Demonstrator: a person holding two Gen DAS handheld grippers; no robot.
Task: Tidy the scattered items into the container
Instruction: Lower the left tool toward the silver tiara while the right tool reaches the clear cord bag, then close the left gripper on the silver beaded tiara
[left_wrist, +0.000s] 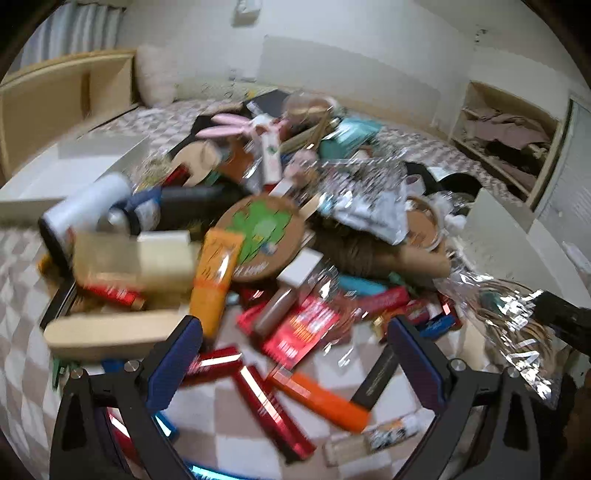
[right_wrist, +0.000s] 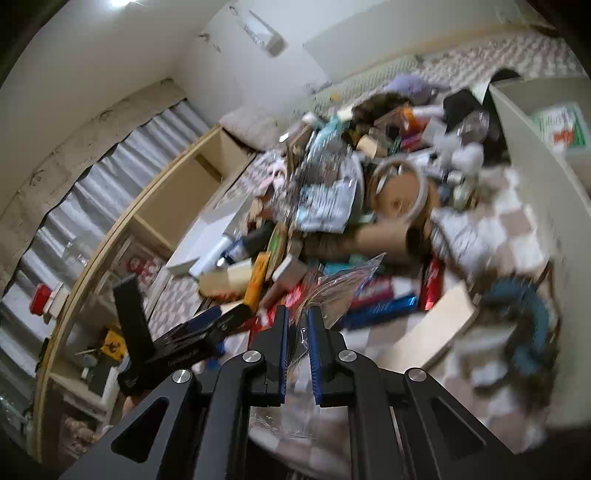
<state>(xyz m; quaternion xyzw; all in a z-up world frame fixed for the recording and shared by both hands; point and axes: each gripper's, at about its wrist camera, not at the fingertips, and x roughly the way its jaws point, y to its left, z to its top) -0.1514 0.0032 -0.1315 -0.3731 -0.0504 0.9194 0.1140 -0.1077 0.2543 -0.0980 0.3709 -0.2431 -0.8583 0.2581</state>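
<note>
Mid-sort, pick-and-carry step, judging by the load in one tool. Right gripper nearly closed, pinching a clear crinkly cellophane bag with thin brownish sticks inside; same bag visible in left view at right edge, lifted off the pile. Left gripper spread wide, nothing between pads, hovering above red boxes and an orange tube on the checkered mat. Heap of scattered items well ahead: yellow-orange tube, round cork coaster with green print, white bottle, pink bunny-ear piece, embroidery hoop, blue ring-shaped thing. Likely containers: white box at left of heap, white bin at far right, holding a green-and-red printed pack. Next move, by judgement: carry bag over to bin, open over it, avoid snagging the crinkly film; left tool free to drop onto a red box. Writing: print on coaster and red boxes present but motion-blurred, unreadable; no brand legible.
</note>
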